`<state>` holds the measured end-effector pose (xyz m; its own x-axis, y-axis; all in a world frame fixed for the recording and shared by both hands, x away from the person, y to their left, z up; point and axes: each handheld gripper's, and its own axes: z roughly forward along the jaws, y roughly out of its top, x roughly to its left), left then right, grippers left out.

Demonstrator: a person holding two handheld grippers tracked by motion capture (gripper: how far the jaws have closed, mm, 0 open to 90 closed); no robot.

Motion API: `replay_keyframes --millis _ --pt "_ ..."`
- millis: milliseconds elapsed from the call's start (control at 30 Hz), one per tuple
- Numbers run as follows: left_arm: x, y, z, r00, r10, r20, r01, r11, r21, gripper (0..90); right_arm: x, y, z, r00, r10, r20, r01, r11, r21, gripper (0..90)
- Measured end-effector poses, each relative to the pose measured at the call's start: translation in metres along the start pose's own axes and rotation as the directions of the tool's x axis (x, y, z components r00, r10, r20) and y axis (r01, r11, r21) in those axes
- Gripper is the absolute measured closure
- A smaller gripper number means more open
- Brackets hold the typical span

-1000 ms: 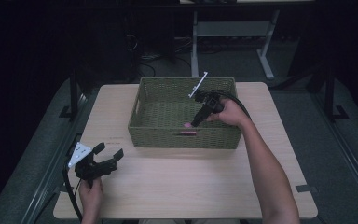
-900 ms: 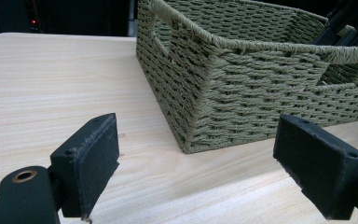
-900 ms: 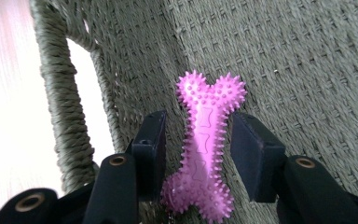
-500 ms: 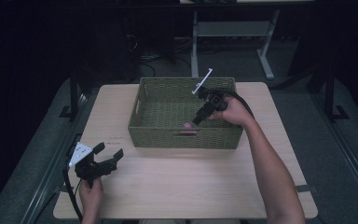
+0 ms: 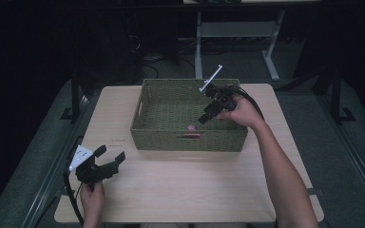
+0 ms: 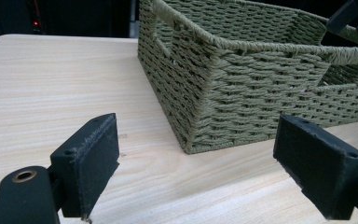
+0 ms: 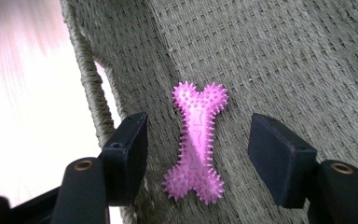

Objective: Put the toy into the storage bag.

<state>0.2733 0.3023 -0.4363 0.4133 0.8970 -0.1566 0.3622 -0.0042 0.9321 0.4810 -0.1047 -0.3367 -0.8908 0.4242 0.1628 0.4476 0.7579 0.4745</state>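
- One pink bone lies flat on the basket floor, low in the middle of the right gripper view, near the front wall
- The right gripper has just been opening; its jaws stand apart with the bone between them, not touching it
- So the drop looks done; that hand only needs to come out
- The left gripper waits at the lower left of the high view, jaws apart, holding nothing
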Motion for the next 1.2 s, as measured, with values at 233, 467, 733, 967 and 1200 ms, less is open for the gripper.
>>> replay_keyframes --millis 233,467,733,967,1200 --pt "-0.001 0.0 0.0 1.0 0.008 -0.001 -0.008 1.0 0.002 13.6 -0.001 -0.006 -0.014 0.9995 0.02 0.025 -0.02 1.0 -0.023 32.5" --pt "-0.001 0.0 0.001 1.0 0.006 0.002 -0.006 1.0 0.002 13.6 0.002 -0.013 -0.027 0.999 0.033 0.029 -0.032 0.999 -0.023 31.0" --pt "0.0 0.0 0.002 1.0 0.002 -0.004 -0.002 1.0 0.003 13.6 0.003 -0.022 -0.038 0.9988 0.039 0.03 -0.039 0.999 -0.023 32.0" --pt "-0.001 0.0 0.002 1.0 0.007 0.001 -0.007 1.0 0.006 13.7 0.011 -0.029 -0.047 0.999 0.035 0.027 -0.034 0.999 -0.032 30.7" --pt "-0.001 0.0 0.003 1.0 0.008 0.002 -0.008 1.0 0.003 13.7 0.017 -0.039 -0.056 0.9987 0.038 0.033 -0.036 0.998 -0.054 30.0"
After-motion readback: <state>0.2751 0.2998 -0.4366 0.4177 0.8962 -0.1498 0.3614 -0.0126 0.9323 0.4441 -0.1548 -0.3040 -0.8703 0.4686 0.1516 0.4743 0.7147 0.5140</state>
